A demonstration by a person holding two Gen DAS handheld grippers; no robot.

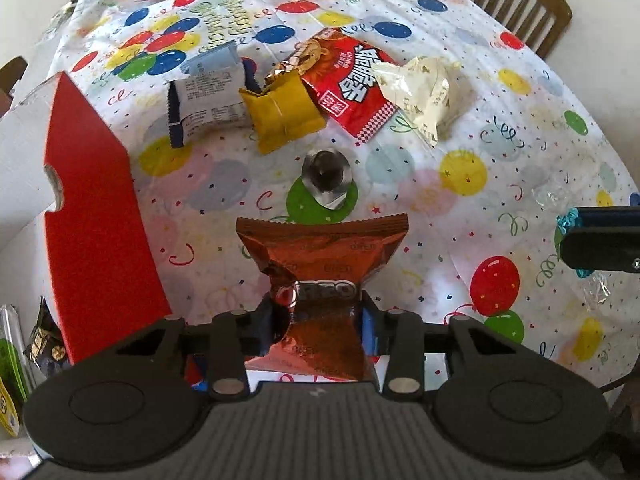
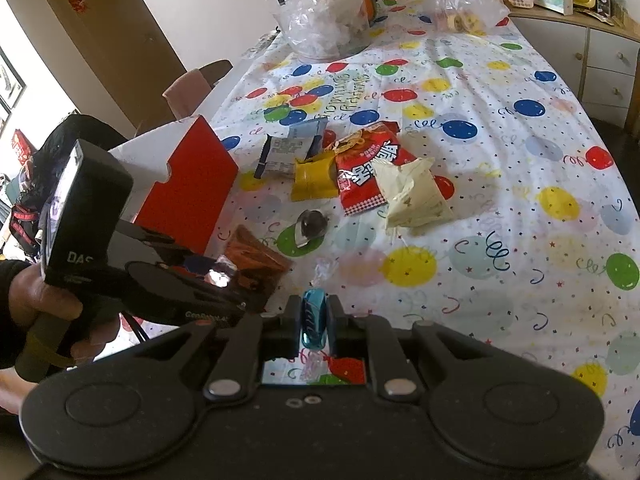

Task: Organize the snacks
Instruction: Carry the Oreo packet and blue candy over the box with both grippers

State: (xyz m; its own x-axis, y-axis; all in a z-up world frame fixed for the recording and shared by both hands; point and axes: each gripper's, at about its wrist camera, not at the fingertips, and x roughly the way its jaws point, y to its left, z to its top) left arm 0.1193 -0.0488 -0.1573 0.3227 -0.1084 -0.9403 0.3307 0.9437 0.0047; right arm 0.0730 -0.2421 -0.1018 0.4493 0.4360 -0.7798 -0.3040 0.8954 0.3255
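Left gripper point(image 1: 326, 320) pinches the brown Oreo packet point(image 1: 324, 256) — long axis pointing away; right gripper point(image 2: 314, 322) clamps a blue candy point(image 2: 313, 316).

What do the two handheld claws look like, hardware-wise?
Both are matte black plastic. Each claw, left and right, has two linkage arms with silver pivot pins and round discs either side. In the right wrist view the left unit carries a boxy black module with white lettering and an olive strap; the hand wears a dark sleeve.
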